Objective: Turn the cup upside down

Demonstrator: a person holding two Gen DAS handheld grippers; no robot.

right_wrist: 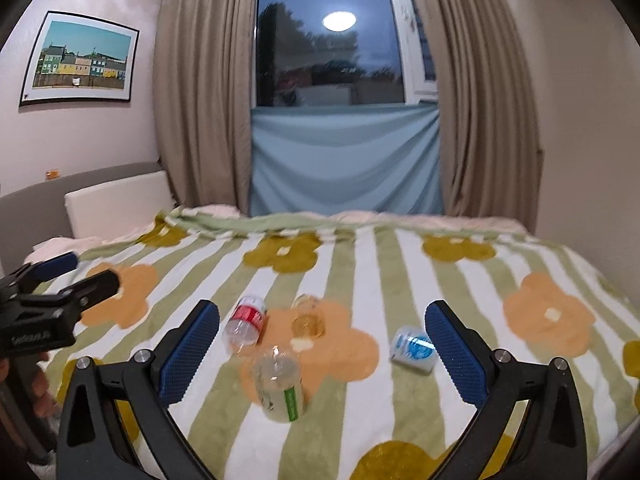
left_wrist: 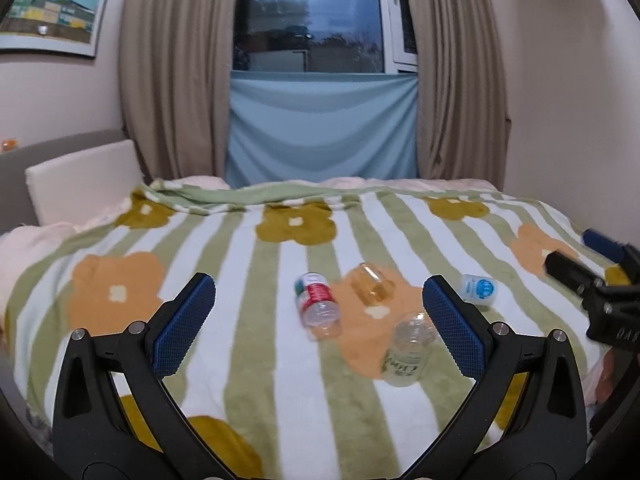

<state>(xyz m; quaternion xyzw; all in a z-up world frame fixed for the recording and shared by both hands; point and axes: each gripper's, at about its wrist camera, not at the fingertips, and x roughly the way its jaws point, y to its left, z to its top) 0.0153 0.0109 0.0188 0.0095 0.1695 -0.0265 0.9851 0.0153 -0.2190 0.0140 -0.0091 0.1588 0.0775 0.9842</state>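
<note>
An amber see-through cup (left_wrist: 371,284) lies on its side on the flowered blanket (left_wrist: 248,264), between a red-label bottle (left_wrist: 316,304) and a clear green-label bottle (left_wrist: 408,354). In the right wrist view the cup (right_wrist: 307,317) lies beyond the green-label bottle (right_wrist: 280,384), right of the red-label bottle (right_wrist: 247,323). My left gripper (left_wrist: 318,312) is open and empty, held above the blanket short of the cup. My right gripper (right_wrist: 322,340) is open and empty too. Each gripper shows at the edge of the other's view, the right one (left_wrist: 588,268) and the left one (right_wrist: 60,276).
A small white container with a blue label (left_wrist: 478,289) lies right of the cup; it also shows in the right wrist view (right_wrist: 414,349). A white pillow (left_wrist: 84,184) and grey headboard stand at the left. Curtains (left_wrist: 176,72) and a window are behind the bed.
</note>
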